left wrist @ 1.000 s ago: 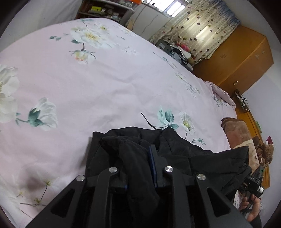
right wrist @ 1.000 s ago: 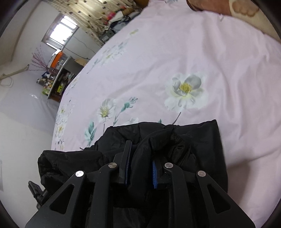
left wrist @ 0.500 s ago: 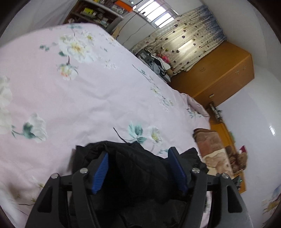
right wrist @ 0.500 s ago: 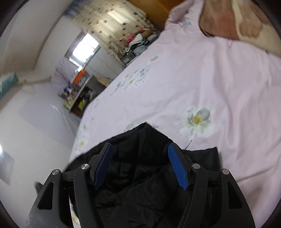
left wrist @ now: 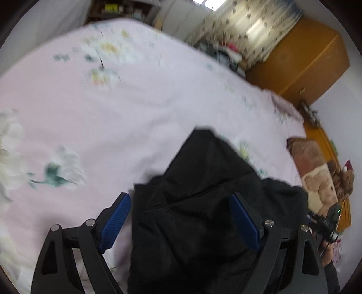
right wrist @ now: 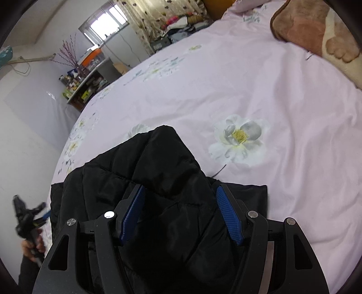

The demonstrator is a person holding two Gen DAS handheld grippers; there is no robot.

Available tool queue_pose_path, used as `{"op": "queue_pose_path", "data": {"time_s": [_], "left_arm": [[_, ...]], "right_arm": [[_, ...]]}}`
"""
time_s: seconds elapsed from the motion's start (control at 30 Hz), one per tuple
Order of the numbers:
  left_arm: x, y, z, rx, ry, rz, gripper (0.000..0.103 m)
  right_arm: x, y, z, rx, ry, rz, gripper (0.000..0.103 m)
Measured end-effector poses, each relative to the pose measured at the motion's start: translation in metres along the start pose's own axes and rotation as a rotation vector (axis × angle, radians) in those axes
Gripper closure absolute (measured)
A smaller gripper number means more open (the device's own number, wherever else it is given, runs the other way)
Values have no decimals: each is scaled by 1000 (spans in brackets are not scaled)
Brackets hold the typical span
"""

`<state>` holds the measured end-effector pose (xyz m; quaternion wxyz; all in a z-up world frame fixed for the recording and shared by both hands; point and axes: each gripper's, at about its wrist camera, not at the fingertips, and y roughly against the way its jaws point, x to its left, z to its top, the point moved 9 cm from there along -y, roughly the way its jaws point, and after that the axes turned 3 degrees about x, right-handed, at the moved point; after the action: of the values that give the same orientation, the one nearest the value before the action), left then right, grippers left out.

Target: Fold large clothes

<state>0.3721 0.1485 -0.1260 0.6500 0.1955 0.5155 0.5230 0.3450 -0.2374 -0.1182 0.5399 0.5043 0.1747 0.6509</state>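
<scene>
**Two spread grippers over a folded black jacket**

One black quilted jacket (right wrist: pixel 158 192) lies bunched in a folded heap on the pink floral bedsheet (right wrist: pixel 282 95), at the near edge of the bed. In the right wrist view its upper fold rises to a blunt peak toward 12 o'clock, with stitched quilting lines across the panels.

The right gripper (right wrist: pixel 179 212) hangs over the jacket with its jaws apart; the blue ribbed pads (right wrist: pixel 228 217) stand on either side of a fold and pinch nothing. The left gripper (left wrist: pixel 179 222) is likewise spread wide above the garment, its blue pads (left wrist: pixel 115 220) clear of the cloth, the left one over bare sheet. That view is blurred.

A white flower print (right wrist: pixel 239 135) sits on the sheet at about 2 o'clock from the jacket's peak. A brown and cream plush blanket (right wrist: pixel 316 29) lies at the far corner of the bed, at 1 o'clock in the right wrist view. Beyond the bed stand a wooden wardrobe (left wrist: pixel 301 58), spotted curtains (right wrist: pixel 163 11) at a bright window, and a cluttered shelf (right wrist: pixel 83 83) at 10 o'clock. No brand, label or writing can be read anywhere.
</scene>
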Motion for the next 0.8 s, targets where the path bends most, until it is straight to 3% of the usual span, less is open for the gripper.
{"op": "queue_pose_path", "data": {"time_s": [0.07,0.17,0.2,0.23,0.27,0.3,0.4,0.47,0.6,0.8], "left_arm": [[-5,-16,0,30,-22,-3,18],[-19,-19,6,-4,-88,31,35],[-24,-18,7,-21,-113,42,43],[-28,-17,9,-35,-130,54,47],[-30,-17,10,-46,-141,68,53],[-32,-17,13,-56,-147,80,58],[-24,-25,18,-85,-161,140,62],[-15,-36,15,-79,-116,150,62],[-5,-52,11,-87,-78,170,59],[-10,-27,15,-113,-86,191,53]], "right_arm": [[0,-6,1,24,-4,22,37],[1,-13,3,78,-2,31,39],[2,-14,3,84,-1,29,59],[2,-15,3,85,15,1,72],[2,-16,3,84,34,-32,84],[2,-16,3,78,46,-46,90],[0,-15,6,42,68,-102,93],[-9,-22,6,32,53,-156,93],[-19,-48,-7,72,91,-258,93],[-20,-40,-5,52,97,-330,88]]}}
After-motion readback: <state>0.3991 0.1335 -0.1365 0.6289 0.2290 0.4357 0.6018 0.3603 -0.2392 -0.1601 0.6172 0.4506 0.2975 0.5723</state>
